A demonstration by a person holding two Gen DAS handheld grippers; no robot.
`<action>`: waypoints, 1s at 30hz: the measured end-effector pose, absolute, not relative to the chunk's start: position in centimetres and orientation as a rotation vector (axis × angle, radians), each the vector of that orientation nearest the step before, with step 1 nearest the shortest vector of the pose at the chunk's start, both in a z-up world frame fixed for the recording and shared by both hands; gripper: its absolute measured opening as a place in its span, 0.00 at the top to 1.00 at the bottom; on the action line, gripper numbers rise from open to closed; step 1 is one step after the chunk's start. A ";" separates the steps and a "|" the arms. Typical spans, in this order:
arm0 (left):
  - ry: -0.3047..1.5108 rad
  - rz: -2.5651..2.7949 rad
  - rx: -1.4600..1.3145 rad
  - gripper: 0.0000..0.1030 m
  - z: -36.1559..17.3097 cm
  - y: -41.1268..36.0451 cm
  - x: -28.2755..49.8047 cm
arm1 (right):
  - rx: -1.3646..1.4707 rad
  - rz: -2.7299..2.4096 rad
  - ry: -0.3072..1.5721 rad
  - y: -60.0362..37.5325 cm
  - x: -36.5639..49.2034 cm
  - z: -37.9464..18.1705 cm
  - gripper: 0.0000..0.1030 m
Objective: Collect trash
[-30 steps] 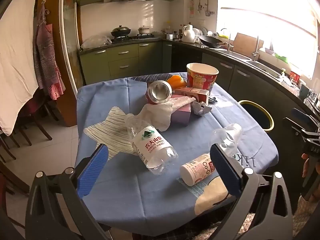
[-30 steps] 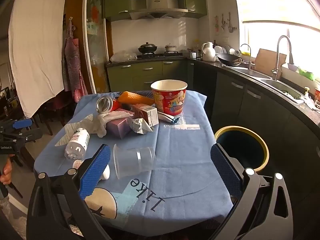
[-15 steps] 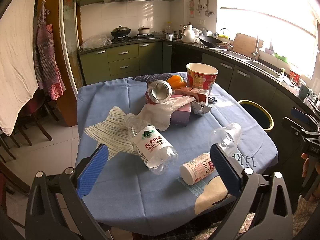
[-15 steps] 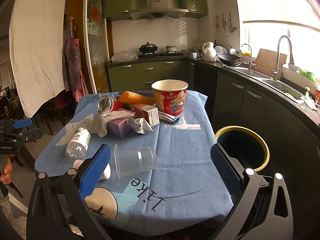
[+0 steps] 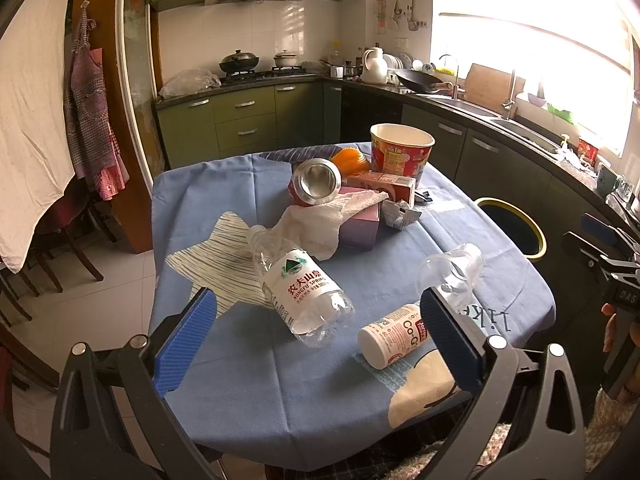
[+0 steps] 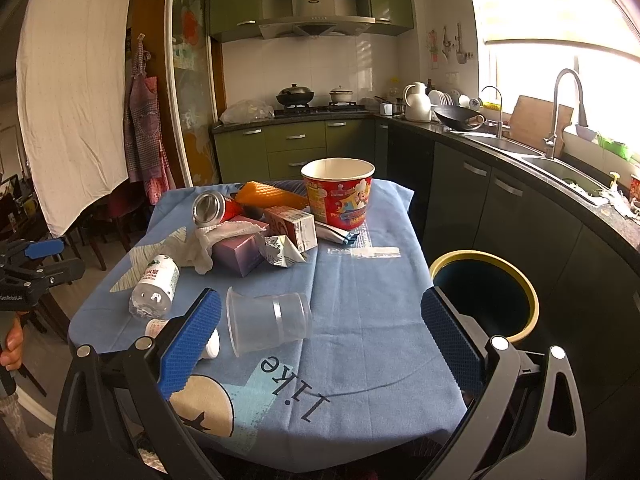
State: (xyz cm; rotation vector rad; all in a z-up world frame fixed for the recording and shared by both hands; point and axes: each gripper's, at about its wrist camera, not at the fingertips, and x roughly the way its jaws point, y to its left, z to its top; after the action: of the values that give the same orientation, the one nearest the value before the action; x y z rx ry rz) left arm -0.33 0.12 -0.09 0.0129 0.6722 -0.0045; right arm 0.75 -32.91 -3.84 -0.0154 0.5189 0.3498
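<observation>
Hovering wide open and empty, the right gripper (image 6: 320,336) faces the toppled clear cup (image 6: 268,326), lying crosswise just ahead, beside its left pad.

Clear plastic cup (image 6: 268,322), matt cloth tablecloth (image 6: 360,288), shiny metal can (image 5: 316,181)

Black hand-held gripper (image 5: 320,334) frames, blue ribbed pads (image 5: 185,340).

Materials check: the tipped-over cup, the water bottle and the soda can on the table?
Cup: thin clear plastic by the look; the blue cloth shows through its wall. Water bottle: clear plastic, dented, glossy white wrap label. Soda can: metal, likely aluminium; its dull silver end catches light, its side is printed red.
</observation>
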 end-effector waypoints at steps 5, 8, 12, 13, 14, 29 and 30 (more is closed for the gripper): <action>0.673 -0.004 0.014 0.06 -0.2 0.0 -0.2 | -0.015 0.350 0.519 -32.9 0.8 -3.8 0.04; 0.673 -0.005 0.013 0.06 -0.2 0.0 -0.2 | -0.016 0.350 0.520 -32.9 0.8 -3.8 0.04; 0.673 -0.005 0.014 0.06 -0.2 0.0 -0.3 | -0.017 0.349 0.522 -32.9 0.8 -3.8 0.04; 0.674 -0.007 0.015 0.06 -0.3 0.0 -0.2 | -0.017 0.350 0.523 -32.9 0.8 -3.9 0.04; 0.675 -0.007 0.016 0.06 -0.3 0.0 -0.3 | -0.017 0.349 0.523 -33.0 0.8 -3.9 0.04; 0.678 -0.006 0.016 0.06 -0.4 -0.2 -0.3 | -0.016 0.349 0.529 -32.9 0.9 -4.2 0.04; 0.678 -0.007 0.016 0.06 -0.5 -0.2 -0.4 | -0.015 0.350 0.530 -32.9 0.9 -4.3 0.04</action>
State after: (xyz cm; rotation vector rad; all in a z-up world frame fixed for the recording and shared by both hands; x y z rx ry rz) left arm -0.37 -0.21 -0.46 0.0161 0.6783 -0.0065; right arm 0.90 -32.87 -4.29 -0.0154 0.5297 0.3498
